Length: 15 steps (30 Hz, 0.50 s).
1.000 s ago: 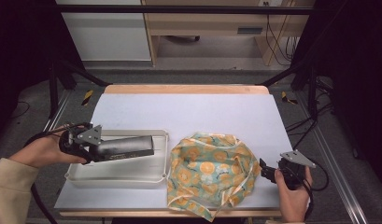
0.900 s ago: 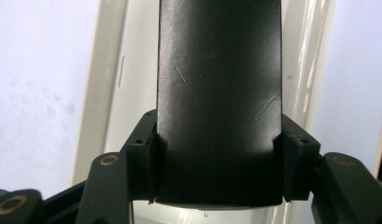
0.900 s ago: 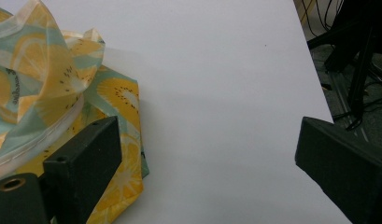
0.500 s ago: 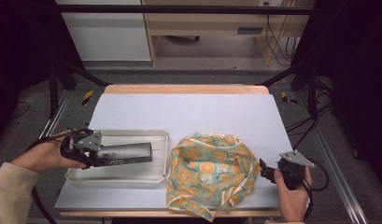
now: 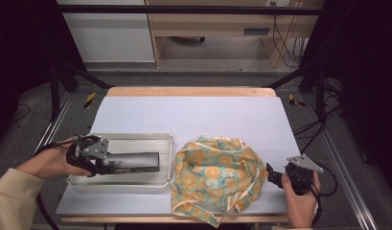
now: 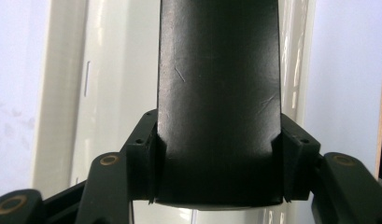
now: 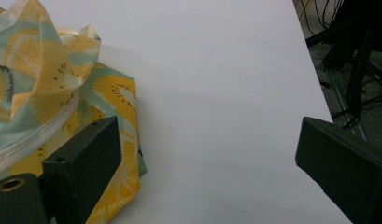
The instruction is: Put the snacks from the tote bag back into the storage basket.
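A long, flat black block [image 5: 133, 163] with a matte, faintly scratched face is lying level and lengthwise over the white rectangular tray [image 5: 136, 140], which is sitting on the near left part of the tabletop [image 5: 193, 115]. Its left end is resting clamped between the fingers [image 6: 146, 154] of the left gripper [image 5: 95, 160], while its right end is reaching almost to the tray's right wall.

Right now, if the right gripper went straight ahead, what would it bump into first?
Probably the orange-print cloth. The right gripper points toward the cloth's near edge, jaws open with nothing between them. One jaw already looks to lie right at the fabric, though depth is hard to judge.
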{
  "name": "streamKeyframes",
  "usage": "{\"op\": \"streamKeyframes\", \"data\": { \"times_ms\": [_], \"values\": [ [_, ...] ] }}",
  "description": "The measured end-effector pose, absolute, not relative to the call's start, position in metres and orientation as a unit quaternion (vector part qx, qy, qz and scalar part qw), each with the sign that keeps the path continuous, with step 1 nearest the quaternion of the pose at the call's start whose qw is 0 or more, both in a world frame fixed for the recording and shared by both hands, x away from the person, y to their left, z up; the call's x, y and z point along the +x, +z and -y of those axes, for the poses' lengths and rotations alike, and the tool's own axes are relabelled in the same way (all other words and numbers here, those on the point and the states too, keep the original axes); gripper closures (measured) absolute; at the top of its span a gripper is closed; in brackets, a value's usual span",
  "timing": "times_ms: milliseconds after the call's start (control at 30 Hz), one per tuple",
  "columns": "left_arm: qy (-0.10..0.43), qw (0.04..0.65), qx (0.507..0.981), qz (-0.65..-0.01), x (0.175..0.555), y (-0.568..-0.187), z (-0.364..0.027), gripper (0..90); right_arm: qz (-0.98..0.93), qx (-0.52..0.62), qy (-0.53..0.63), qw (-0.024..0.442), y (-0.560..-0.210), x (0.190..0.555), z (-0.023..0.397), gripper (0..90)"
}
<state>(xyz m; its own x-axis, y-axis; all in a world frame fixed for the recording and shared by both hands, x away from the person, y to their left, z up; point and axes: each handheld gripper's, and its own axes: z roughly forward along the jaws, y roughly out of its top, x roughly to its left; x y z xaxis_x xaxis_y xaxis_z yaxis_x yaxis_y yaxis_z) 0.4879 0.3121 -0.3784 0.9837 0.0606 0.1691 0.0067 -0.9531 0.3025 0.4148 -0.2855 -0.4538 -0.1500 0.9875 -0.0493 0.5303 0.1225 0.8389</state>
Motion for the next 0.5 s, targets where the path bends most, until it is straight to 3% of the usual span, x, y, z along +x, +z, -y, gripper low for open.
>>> {"op": "streamKeyframes", "data": {
  "times_ms": [500],
  "values": [
    [0.08, 0.157, 0.984, 0.007, 0.488, -0.388, -0.293, 43.1, -0.674, 0.564, 0.348, 0.327, -0.454, 0.415, 0.285, 7.1]
  ]
}}
